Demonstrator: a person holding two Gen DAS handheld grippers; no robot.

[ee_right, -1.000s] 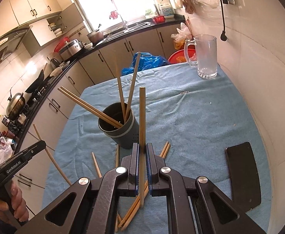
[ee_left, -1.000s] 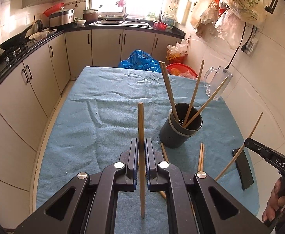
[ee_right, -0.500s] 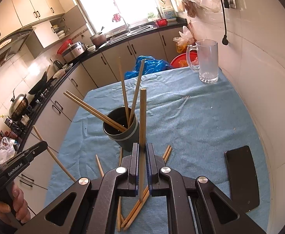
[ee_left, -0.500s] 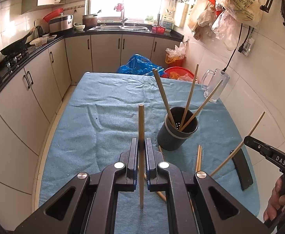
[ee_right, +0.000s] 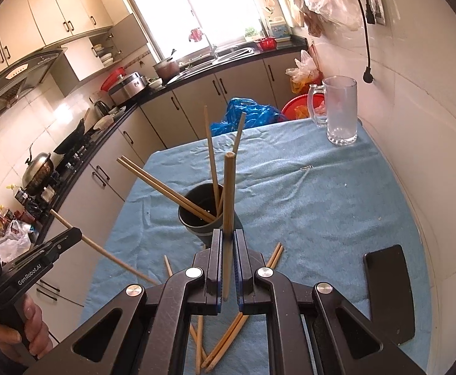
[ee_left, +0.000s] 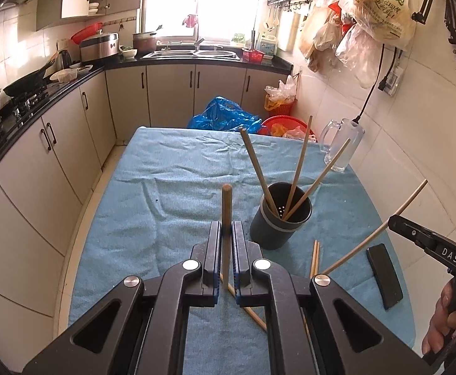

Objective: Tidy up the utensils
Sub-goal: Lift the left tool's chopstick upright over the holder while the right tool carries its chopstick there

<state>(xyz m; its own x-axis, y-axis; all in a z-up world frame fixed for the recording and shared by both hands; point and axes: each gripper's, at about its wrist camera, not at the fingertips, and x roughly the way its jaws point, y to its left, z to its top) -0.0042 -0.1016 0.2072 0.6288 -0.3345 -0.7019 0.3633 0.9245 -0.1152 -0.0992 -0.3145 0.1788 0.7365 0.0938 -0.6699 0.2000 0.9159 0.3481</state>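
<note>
Both claws, left (ee_left: 227,243) and right (ee_right: 228,250), pinch one chopstick (ee_left: 226,212) each near the dark cup (ee_left: 279,222); light, stiff, probably slippery, they're best held mid-length.

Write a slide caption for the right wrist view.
Right gripper clamps one chopstick upright near the dark utensil holder, loose chopsticks lying on the blue cloth.

The cup (ee_left: 280,225) stands mid-table on the cloth (ee_left: 171,187), with chopsticks (ee_left: 296,168) leaning inside it. Loose chopsticks (ee_right: 225,340) lie on the cloth nearer in. The phone (ee_left: 384,276) lies near right, and the mug (ee_left: 342,145) stands far right by the wall.
</note>
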